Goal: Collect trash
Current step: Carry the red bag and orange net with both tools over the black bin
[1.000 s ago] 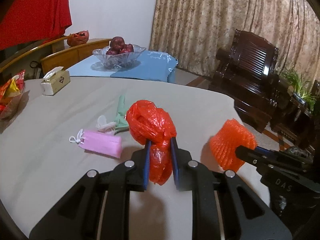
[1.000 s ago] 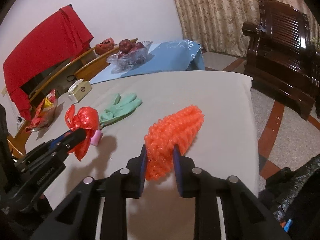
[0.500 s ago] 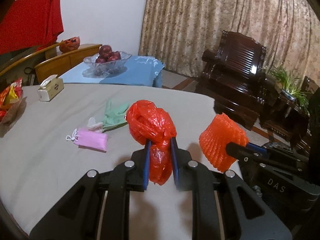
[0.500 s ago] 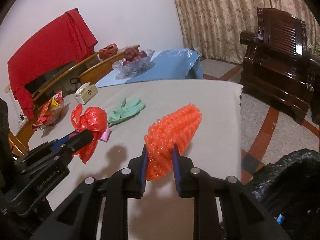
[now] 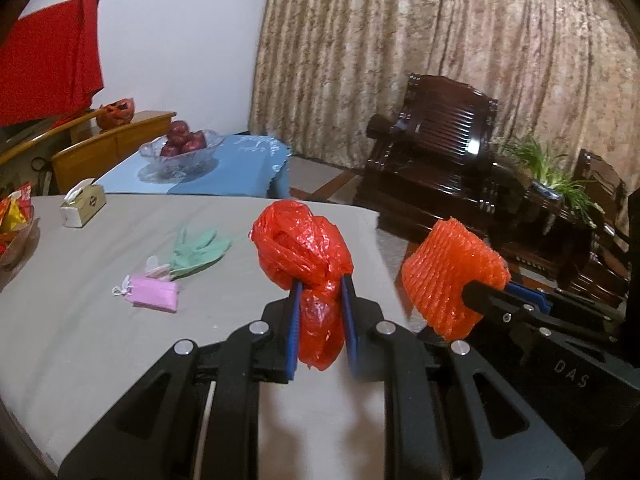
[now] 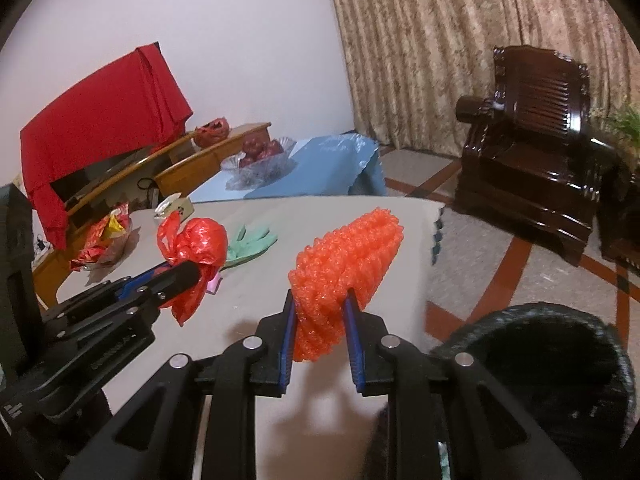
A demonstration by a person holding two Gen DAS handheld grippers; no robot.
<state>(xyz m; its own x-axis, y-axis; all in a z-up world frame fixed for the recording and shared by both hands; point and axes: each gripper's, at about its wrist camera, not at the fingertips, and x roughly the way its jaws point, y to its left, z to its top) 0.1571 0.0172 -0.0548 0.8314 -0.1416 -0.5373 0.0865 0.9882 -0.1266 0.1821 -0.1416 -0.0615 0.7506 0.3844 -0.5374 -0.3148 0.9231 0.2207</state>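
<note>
We see a glass bowl of red fruit (image 5: 182, 148) on a blue cloth (image 5: 240, 172), a tissue box (image 5: 83, 203) near the table's (image 5: 80, 340) far edge, a dark wooden armchair (image 5: 436, 160) before patterned curtains (image 5: 440, 40), and a red cloth (image 6: 100, 116) draped at left.

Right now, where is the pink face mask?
In the left wrist view, the pink face mask lies on the grey table, left of centre, just in front of the green glove.

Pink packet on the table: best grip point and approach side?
Pinch the pink packet across its short width, coming from above. It lies flat on the grey table, so only its top and edges are exposed. Probably avoid the end by the green glove, where a small white item crowds it; the white string end looks freer.
</note>
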